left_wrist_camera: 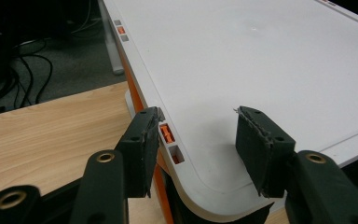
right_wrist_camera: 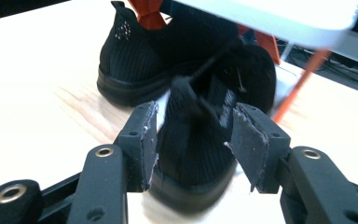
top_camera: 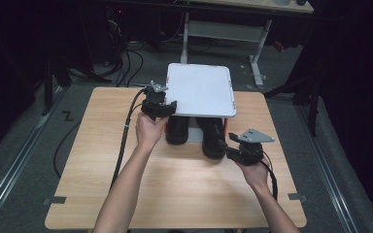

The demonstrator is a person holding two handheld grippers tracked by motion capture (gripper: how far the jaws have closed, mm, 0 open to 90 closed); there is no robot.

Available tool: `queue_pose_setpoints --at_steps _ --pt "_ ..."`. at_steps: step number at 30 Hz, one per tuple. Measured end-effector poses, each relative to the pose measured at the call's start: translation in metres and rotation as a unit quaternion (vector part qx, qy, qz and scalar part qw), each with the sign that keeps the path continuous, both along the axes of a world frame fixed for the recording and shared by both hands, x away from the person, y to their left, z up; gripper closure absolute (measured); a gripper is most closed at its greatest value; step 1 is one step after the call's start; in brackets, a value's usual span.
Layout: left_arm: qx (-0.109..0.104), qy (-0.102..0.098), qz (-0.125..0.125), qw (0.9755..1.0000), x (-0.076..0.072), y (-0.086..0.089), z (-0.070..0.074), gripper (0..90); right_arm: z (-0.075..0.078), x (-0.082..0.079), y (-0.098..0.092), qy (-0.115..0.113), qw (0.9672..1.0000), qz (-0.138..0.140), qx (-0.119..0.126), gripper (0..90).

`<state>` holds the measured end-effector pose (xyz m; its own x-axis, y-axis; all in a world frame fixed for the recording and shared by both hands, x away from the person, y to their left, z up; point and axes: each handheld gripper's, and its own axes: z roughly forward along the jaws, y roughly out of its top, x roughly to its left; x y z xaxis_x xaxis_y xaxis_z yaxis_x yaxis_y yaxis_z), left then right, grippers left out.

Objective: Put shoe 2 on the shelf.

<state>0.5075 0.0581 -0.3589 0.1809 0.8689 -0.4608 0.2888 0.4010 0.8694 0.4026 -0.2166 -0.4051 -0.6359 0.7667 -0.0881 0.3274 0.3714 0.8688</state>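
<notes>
A white flat top [top_camera: 201, 90] on orange legs stands at the table's far side, with two black knit shoes under its near edge. My left gripper [top_camera: 167, 108] is at its near-left corner. In the left gripper view the jaws [left_wrist_camera: 200, 140] straddle that corner of the white top [left_wrist_camera: 261, 60], pads against its edges beside an orange clip [left_wrist_camera: 167, 134]. My right gripper [top_camera: 226, 145] is open at the heel of the right shoe [top_camera: 212, 141]. In the right gripper view its jaws [right_wrist_camera: 193, 144] stand on either side of that shoe's heel [right_wrist_camera: 191, 163] without touching. The left shoe [top_camera: 176, 131] lies beside it.
The wooden table [top_camera: 175, 194] has bare room in front of the shoes and to both sides. An orange leg [right_wrist_camera: 298, 88] slants down just behind the right shoe. Black cables trail off the table's left side. A desk frame stands on the floor beyond.
</notes>
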Motion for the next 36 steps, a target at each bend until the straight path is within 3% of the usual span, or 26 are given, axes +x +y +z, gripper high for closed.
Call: queue_pose_setpoints --at_steps 3,6,9,14,21,36 --pt "0.0 -0.002 0.0 1.0 0.0 0.0 0.0 49.6 -0.008 -0.007 -0.01 0.01 0.9999 -0.005 0.004 50.3" --pt "-0.001 -0.005 0.002 1.0 -0.001 0.0 -0.001 49.6 -0.022 -0.007 -0.01 0.028 0.9996 -0.006 -0.007 50.1" --pt "-0.001 -0.005 0.002 1.0 -0.001 0.0 -0.001 49.6 -0.034 -0.001 -0.003 0.046 0.9988 -0.007 -0.013 50.0" --pt "-0.003 -0.004 0.002 1.0 0.0 0.0 -0.001 49.6 -0.046 0.011 0.015 0.058 0.9977 -0.01 -0.032 47.9" --pt "-0.003 -0.005 0.001 1.0 -0.001 0.0 -0.001 49.5 -0.048 0.023 0.025 0.046 0.9977 -0.018 -0.046 51.5" --pt "-0.009 -0.001 -0.002 1.0 0.0 0.001 -0.001 49.6 -0.046 0.06 0.037 0.053 0.9963 -0.039 -0.055 51.6"
